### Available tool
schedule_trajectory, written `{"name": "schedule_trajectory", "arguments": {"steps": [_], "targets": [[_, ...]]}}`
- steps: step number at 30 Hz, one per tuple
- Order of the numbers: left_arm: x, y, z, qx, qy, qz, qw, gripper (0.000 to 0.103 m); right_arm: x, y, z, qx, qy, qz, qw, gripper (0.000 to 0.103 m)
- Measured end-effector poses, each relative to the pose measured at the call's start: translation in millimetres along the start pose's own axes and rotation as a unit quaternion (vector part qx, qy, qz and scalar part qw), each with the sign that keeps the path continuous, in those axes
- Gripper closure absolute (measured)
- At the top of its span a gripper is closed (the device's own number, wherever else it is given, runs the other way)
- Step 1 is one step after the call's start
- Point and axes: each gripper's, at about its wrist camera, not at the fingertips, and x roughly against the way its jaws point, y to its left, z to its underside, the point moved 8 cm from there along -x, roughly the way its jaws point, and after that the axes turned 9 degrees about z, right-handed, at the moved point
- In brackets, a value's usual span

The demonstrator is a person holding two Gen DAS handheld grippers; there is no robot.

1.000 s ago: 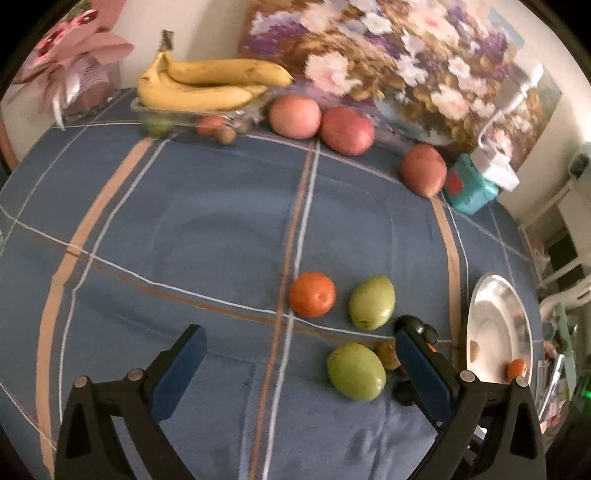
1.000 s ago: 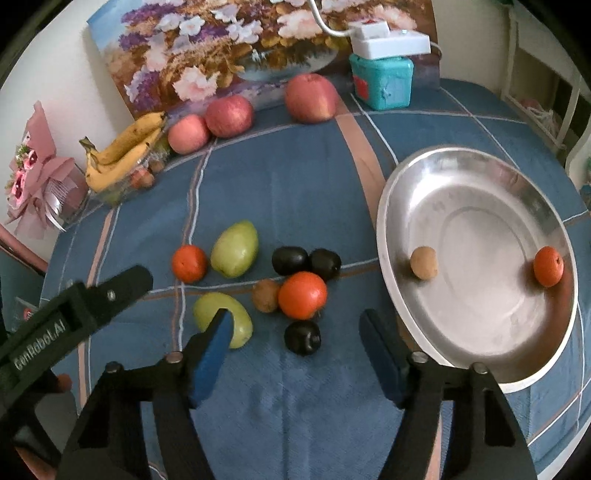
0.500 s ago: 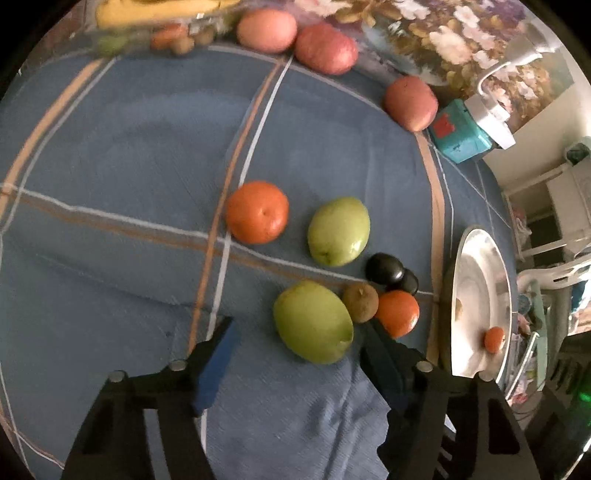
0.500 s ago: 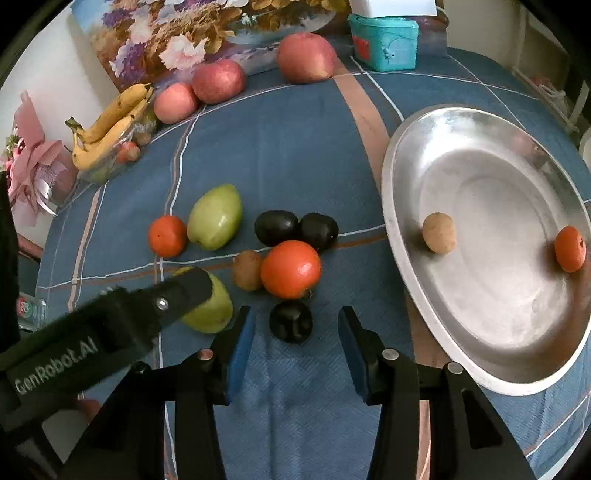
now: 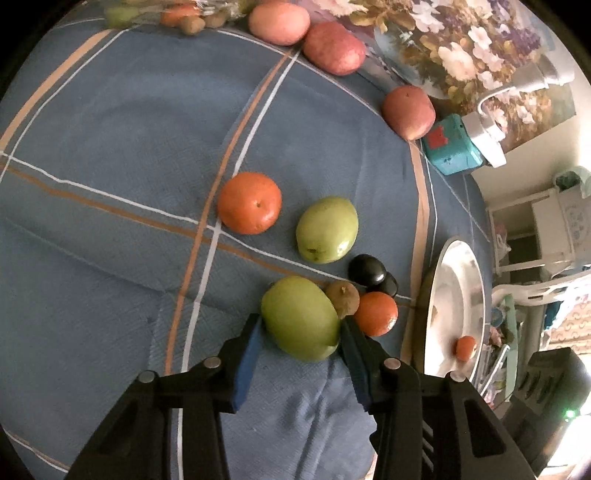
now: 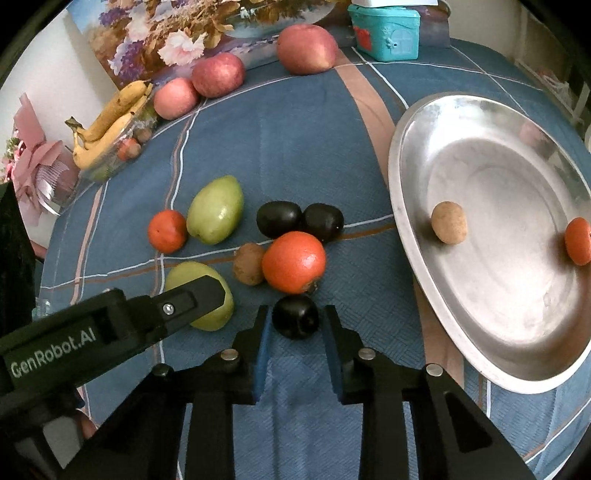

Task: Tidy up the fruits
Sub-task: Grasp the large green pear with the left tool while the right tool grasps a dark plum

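Observation:
My left gripper (image 5: 301,328) is shut on a green mango (image 5: 300,317), one finger on each side; it also shows in the right wrist view (image 6: 199,299), partly behind the left gripper's finger (image 6: 184,302). My right gripper (image 6: 295,319) has its jaws around a small black fruit (image 6: 295,315), pads close to it or touching. A big orange (image 6: 293,262), a brown kiwi (image 6: 248,264), two more black fruits (image 6: 279,218), a second green mango (image 6: 215,209) and a small orange (image 6: 167,231) lie on the blue cloth.
A steel tray (image 6: 410,155) at the right holds a brown fruit (image 6: 448,222) and a small orange (image 6: 578,240). Three red apples (image 6: 306,50), bananas (image 6: 110,122) on a clear box, a teal box (image 6: 386,33), a flower painting and a pink bouquet line the back.
Both grippers have moved forward and down and have narrowed. The left one now grips the near green mango; the right one now brackets the small black fruit.

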Motion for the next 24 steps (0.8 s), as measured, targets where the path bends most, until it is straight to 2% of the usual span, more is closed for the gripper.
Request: {"name": "schedule_trajectory", "arguments": {"steps": [6,8,9,14,17,19,24], "targets": [[18,-1,-5,0.011,-0.022,0.015,0.9996,0.059,10,2,-3,0.002,-0.015,-0.010,1.000,0.080],[27,-2,-7,0.011,-0.032,0.022,0.9992,0.063,17,1,-5,-0.005,-0.022,-0.021,1.000,0.080],[32,-3,-9,0.011,-0.038,0.029,0.9988,0.070,21,1,-6,-0.007,-0.028,-0.025,0.999,0.081],[39,-10,-13,0.000,-0.049,0.037,0.9981,0.071,41,-4,-11,-0.012,-0.055,-0.033,0.998,0.081],[32,-5,-13,0.004,-0.041,0.038,0.9984,0.065,45,-5,-12,-0.013,-0.060,-0.033,0.998,0.081],[27,0,-13,0.010,-0.038,0.027,0.9989,0.056,46,-6,-11,-0.015,-0.061,-0.032,0.998,0.081],[14,8,-11,0.018,-0.028,0.014,0.9993,0.055,44,-9,-9,-0.020,-0.054,-0.030,0.998,0.081]]}}
